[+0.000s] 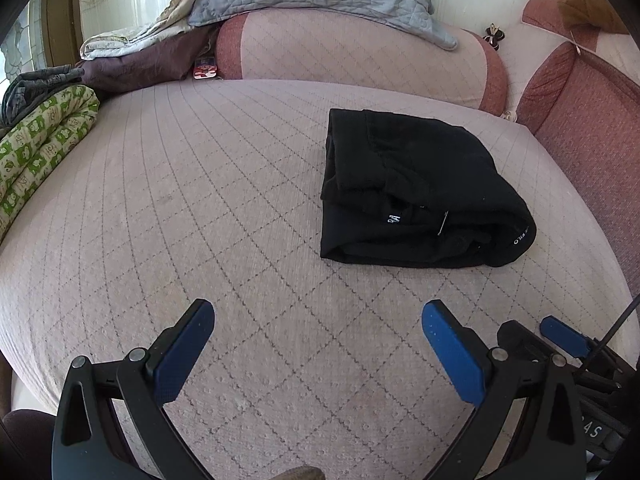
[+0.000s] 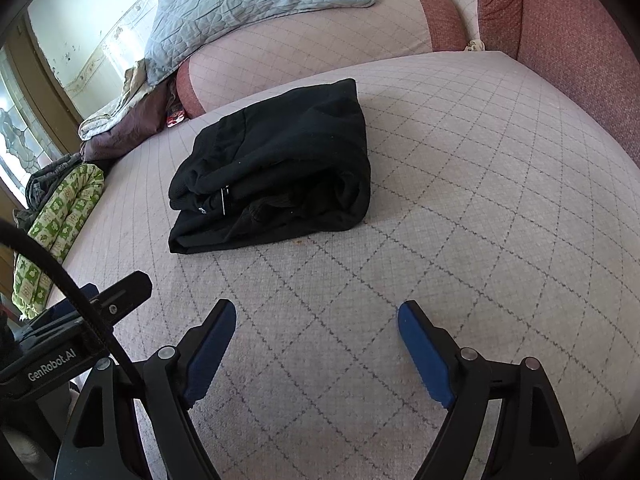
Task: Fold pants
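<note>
Both grippers, left point(image 1: 318, 312) and right point(image 2: 316, 312), fingers wide, empty; folded black pants point(image 1: 412, 188) lengthwise away, rounded fold rightward.

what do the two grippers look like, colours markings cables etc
Both the left gripper and right gripper have black angular linkage arms with silver pivot pins and blue textured finger pads. The left one's body reads GenRobot.AI in white, with a black cable arcing past it.

Sofa cushion point(image 1: 200, 200) bears folded pants point(image 1: 412, 188) (black).
</note>
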`<state>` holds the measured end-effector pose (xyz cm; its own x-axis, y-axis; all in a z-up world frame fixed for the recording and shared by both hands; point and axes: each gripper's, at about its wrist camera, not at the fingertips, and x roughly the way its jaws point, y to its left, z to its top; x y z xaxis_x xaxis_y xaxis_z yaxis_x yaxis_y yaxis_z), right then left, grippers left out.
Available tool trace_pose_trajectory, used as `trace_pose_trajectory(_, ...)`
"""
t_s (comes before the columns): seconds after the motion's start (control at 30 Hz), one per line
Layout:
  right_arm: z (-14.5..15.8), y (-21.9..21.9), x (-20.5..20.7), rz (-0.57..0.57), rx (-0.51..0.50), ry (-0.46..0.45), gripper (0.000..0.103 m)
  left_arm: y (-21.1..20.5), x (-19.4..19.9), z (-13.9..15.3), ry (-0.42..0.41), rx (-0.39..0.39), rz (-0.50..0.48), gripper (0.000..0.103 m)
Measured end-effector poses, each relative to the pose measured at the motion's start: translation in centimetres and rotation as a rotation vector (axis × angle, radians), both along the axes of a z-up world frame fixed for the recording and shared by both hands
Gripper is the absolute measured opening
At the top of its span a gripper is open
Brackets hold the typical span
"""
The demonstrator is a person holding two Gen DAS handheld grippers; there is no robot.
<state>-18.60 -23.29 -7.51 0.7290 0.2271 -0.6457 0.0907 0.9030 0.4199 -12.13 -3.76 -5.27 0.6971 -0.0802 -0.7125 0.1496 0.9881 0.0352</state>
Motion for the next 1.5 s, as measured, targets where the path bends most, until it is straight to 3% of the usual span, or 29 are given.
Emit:
trace_pose_trajectory(0.2,0.3,0.0,-0.3,-0.014,-0.019,-0.014,0.088,0.1,0.2,-0.3,0.016,-0.004,0.002,0.103)
trace_pose_trajectory(0.27,1.7,0.0,-1.2,-0.099,-0.13,-0.083,0.088,0.2,0.1,-0.3,0.014,-0.014,0.004,0.103)
trace_pose_trajectory(0.37,3.2,-0.7,-2.2,-0.215,-0.239,-0.163,0.103,0.2,0.0,-0.2,0.007,-0.017,0.003,0.103)
trace_pose_trajectory(0.6,1.5,-2.4,-1.6,-0.176,-0.062,-0.066,0.103,-0.8,0.3,-1.5,0.025,0.041,-0.001,0.103)
trace_pose_trajectory(0.9,1.5,-1.5,-1.7,-0.148,-0.08,-0.061,0.103,-0.9,1.3,-3.3,0.116,0.053,0.003,0.103)
trace_pose_trajectory(1.5,1.3,-1.0,-1.5,-0.133,-0.075,-0.036,0.103,-1.3,1.2,-3.7,0.109,0.087,0.005,0.103)
